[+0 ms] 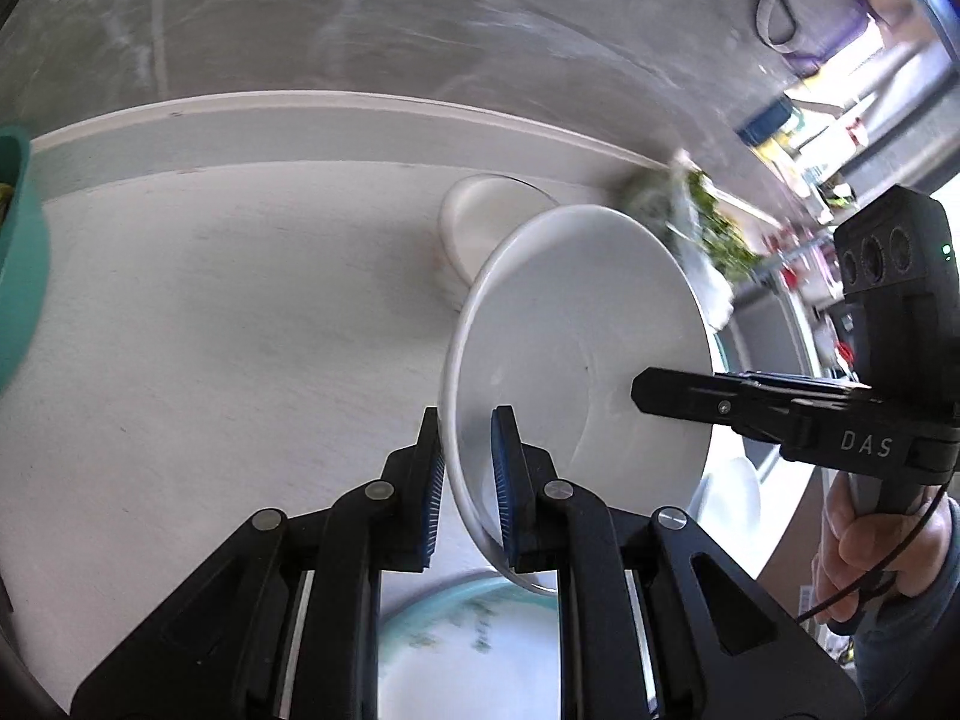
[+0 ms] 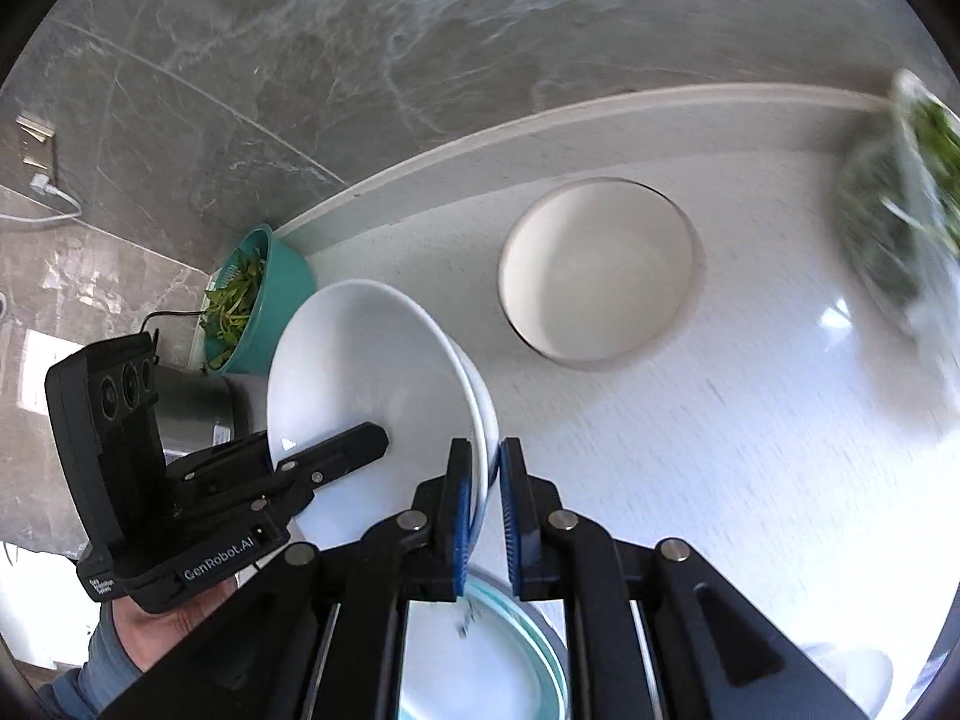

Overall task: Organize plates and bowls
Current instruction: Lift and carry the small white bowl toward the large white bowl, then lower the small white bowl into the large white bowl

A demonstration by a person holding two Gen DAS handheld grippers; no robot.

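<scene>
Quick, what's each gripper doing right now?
Left gripper: closed on the rim of the white plate.
Right gripper: closed on the same plate's opposite rim.

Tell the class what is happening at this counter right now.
A person holds a gripper in each hand, and both grip one tilted white bowl by opposite sides of its rim: the left gripper and the right gripper. The bowl is raised above the white countertop. A cream bowl sits further back, and a teal-rimmed plate lies below the grippers.
</scene>
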